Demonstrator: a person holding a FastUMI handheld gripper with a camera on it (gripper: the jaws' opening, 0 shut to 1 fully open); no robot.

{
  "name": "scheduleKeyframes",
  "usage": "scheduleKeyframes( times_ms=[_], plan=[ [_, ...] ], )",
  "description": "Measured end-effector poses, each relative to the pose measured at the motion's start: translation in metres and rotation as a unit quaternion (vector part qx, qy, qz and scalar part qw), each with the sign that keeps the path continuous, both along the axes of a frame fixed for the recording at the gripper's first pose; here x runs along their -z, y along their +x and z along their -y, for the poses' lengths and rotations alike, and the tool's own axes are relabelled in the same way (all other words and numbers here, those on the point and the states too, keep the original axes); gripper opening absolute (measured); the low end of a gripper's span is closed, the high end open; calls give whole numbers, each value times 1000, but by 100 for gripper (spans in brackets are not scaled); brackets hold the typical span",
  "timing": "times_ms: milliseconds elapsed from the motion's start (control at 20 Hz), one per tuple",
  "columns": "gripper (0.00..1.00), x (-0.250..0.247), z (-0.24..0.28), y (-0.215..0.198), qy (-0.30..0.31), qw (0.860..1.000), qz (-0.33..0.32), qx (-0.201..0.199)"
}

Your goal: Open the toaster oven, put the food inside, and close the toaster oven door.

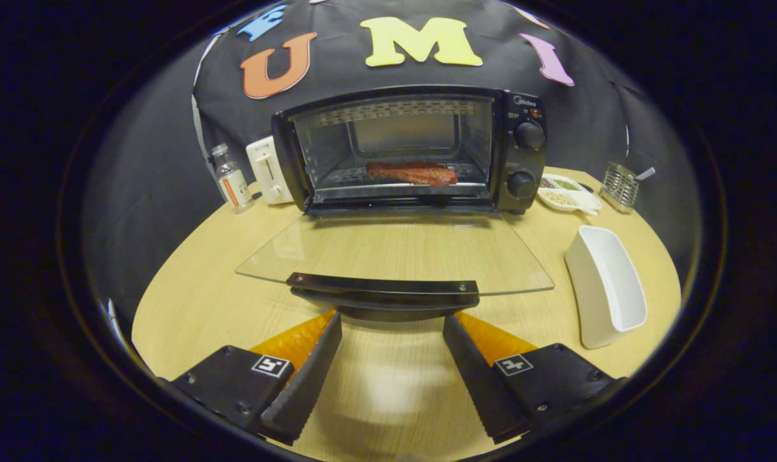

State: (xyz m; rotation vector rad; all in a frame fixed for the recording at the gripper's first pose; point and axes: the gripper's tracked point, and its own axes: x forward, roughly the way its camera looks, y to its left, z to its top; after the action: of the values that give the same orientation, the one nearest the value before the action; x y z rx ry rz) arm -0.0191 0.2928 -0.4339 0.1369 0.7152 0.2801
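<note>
Fingers of the gripper point(392, 324) stand wide apart, holding nothing, just under the handle point(384, 296) of the glass door point(394, 247), which lies fully down. Beyond it the toaster oven point(410, 151) holds the food point(412, 172) on its rack. A white dish point(606, 285) stands beside the door.
</note>
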Motion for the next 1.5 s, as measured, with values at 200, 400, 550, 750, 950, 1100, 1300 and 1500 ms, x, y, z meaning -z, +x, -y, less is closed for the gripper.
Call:
scheduleKeyframes(
  times_ms=[200, 400, 550, 750, 950, 1100, 1300, 1500],
  plan=[
    [100, -32, 1, 9, 12, 1000, 12, 3],
    [100, -73, 1, 32, 29, 999, 32, 9],
    [100, -103, 2, 58, 37, 998, 50, 17],
    [100, -143, 7, 92, 29, 995, 88, 19],
    [100, -161, 16, 98, 24, 994, 101, 21],
    [100, -168, 26, 91, 22, 994, 104, 24],
    [100, -188, 59, 76, 12, 993, 115, 39],
    [100, -234, 110, 57, 9, 987, 143, 68]
  ],
)
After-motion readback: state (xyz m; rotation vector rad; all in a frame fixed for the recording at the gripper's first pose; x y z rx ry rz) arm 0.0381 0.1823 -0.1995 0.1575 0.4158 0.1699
